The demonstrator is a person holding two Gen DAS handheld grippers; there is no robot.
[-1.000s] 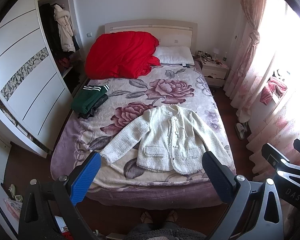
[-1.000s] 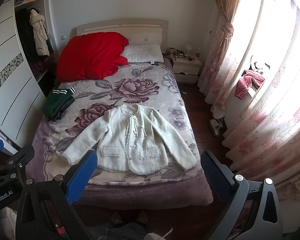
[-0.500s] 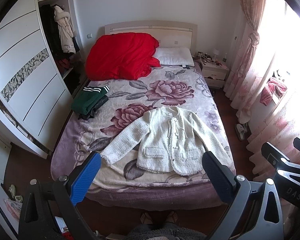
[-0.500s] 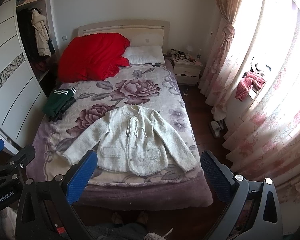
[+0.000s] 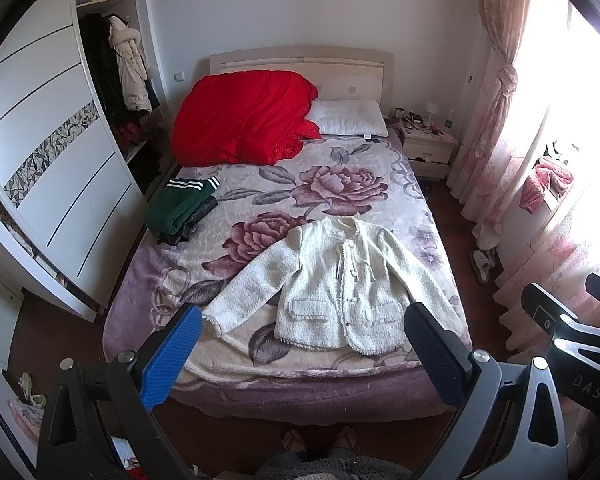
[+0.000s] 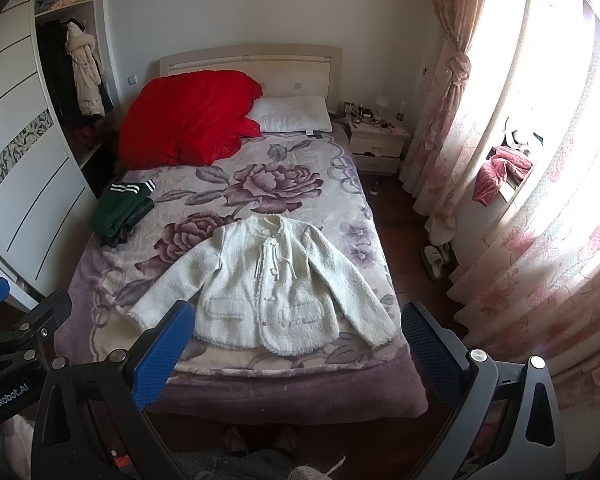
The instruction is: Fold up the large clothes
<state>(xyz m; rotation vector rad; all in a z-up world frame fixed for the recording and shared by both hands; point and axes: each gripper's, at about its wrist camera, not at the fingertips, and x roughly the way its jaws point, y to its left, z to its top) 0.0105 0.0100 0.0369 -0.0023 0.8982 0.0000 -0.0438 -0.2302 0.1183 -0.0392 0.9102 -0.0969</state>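
Note:
A white fuzzy jacket (image 5: 332, 284) lies flat, front up, sleeves spread, on the near half of the bed's floral blanket (image 5: 340, 188); it also shows in the right wrist view (image 6: 268, 284). My left gripper (image 5: 300, 344) is open and empty, held high above the foot of the bed, well short of the jacket. My right gripper (image 6: 296, 340) is also open and empty, at a similar height beside it. Each gripper's frame shows at the edge of the other's view.
A folded green garment (image 5: 180, 208) with white stripes lies at the bed's left edge. A red quilt (image 5: 244, 116) and white pillow (image 5: 348, 120) sit at the head. White wardrobe (image 5: 52, 168) at left, nightstand (image 5: 428, 148) and curtains (image 6: 520, 200) at right. Slippers (image 6: 434, 260) on the floor.
Both views have shifted only slightly; the bed appears a touch farther away and lower in frame. The jacket has not moved and both grippers stay open.

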